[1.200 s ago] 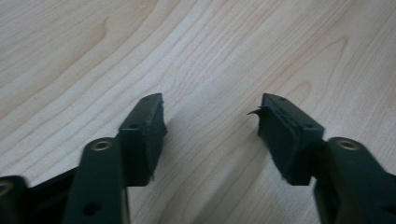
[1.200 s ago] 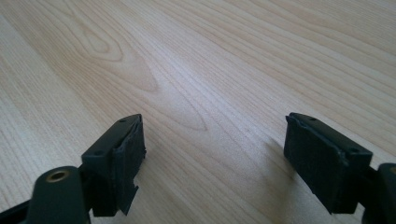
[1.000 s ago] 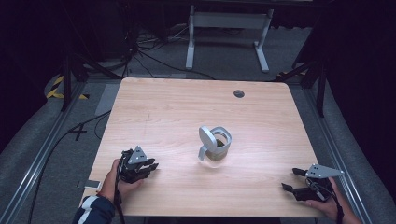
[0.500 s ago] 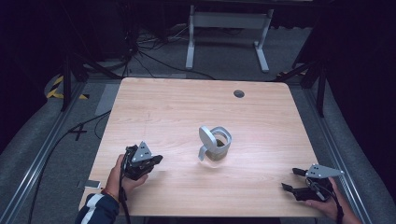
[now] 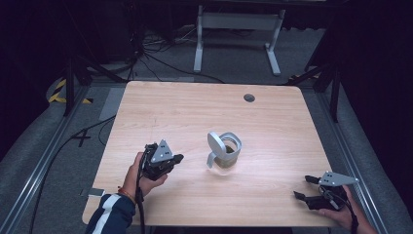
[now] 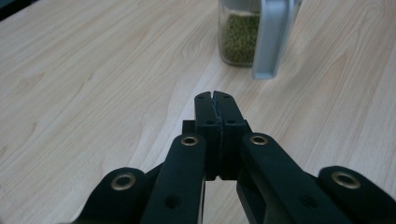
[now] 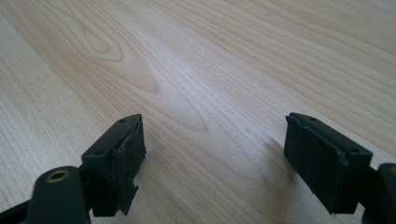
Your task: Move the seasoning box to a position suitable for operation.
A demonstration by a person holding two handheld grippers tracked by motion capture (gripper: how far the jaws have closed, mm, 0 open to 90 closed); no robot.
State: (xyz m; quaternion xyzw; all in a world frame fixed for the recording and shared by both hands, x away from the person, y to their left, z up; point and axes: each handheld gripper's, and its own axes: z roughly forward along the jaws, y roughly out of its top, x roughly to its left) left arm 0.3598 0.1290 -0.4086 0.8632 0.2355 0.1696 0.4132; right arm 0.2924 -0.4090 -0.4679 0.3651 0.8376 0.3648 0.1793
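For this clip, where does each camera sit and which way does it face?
High view: above the person's side, facing forward and down on the light wooden table; both forearms, left gripper, right gripper.
Left gripper view: behind its shut fingers, facing the glass jar of green grains with grey flip lid.
Right gripper view: low, between open fingers, facing bare tabletop.
Shared: high and left gripper views both show the jar.

A jar (image 5: 227, 152) stands mid-table (image 5: 195, 107), between the left tool (image 5: 176, 159) and right tool (image 5: 304, 187).

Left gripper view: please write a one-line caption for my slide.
Closed, empty jaws of the left gripper pointing across the wooden table toward a glass jar of green grains with a grey hinged lid.
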